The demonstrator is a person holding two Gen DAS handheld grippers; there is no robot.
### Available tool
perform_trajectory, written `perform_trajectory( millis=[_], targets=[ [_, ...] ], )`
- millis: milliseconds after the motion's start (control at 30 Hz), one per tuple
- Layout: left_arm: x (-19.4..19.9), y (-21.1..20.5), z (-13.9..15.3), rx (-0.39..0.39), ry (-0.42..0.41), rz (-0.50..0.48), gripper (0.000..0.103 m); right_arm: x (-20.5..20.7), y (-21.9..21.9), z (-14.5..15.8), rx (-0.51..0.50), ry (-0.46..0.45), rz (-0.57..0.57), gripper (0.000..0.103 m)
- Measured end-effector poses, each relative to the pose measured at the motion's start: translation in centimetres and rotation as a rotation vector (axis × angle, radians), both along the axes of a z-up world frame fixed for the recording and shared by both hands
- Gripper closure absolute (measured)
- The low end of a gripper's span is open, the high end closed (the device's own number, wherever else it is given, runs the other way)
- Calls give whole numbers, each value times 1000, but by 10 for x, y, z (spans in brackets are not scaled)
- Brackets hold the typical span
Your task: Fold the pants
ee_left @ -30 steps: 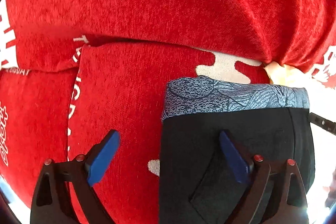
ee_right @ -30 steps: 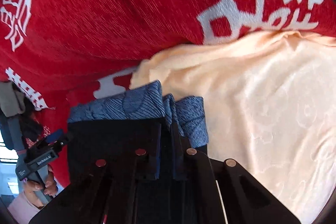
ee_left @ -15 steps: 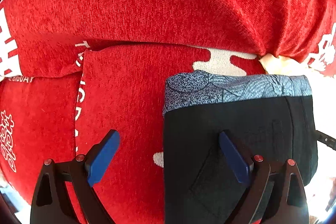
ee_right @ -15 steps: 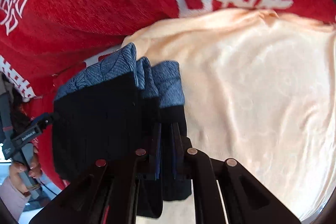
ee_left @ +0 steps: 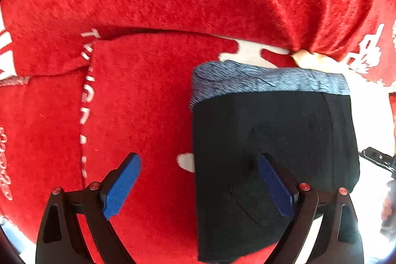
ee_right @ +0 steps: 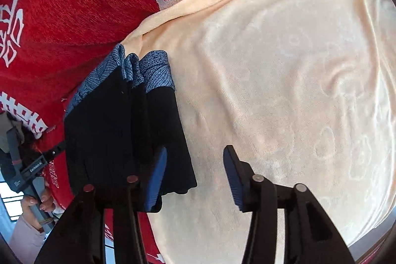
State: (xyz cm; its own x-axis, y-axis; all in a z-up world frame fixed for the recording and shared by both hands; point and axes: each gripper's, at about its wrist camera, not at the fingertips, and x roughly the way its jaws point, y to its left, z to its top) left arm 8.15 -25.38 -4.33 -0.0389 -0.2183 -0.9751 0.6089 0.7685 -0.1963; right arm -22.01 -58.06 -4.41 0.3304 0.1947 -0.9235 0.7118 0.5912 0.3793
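Note:
The pants (ee_left: 272,135) are black with a blue patterned waistband, folded into a compact stack on the red cover. In the right wrist view the pants (ee_right: 118,130) show stacked layers at the edge of a cream blanket. My left gripper (ee_left: 198,180) is open and empty, its right finger over the stack and its left finger over the red cover. My right gripper (ee_right: 195,177) is open and empty, its left finger against the stack's right edge, its right finger over the cream blanket.
A red cover (ee_left: 138,95) with white characters spreads under and behind the pants, rising into a backrest. A cream blanket (ee_right: 284,90) lies to the right. The left gripper's handle and the person's hand (ee_right: 32,192) show at the left edge.
My right gripper was shut on the folded stack's edge; it has opened and let go. The left gripper stays open and has pulled back slightly.

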Motion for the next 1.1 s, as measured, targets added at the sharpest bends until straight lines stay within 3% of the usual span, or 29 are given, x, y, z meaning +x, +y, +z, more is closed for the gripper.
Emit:
perform_trajectory(
  millis=[133,200,467,633,933,1100],
  targets=[
    [-2,4,-9,-84,144,5,7,-2,-2,7,67,-119,21,31],
    [-3,5,-10,-89,157,6,7,3,-3,6,108,-170,29,23],
    [-2,4,-12,-78,159,-19,7,7,-14,-25,245,-185,1,23],
    [1,3,-25,-82,212,-35,7,-2,-17,-33,295,-190,-4,23],
    [2,-12,-46,-166,320,-11,7,3,-22,-57,362,-205,45,23],
    [-4,-24,-48,-173,313,-53,7,20,-23,-61,422,-270,81,23]
  ],
)
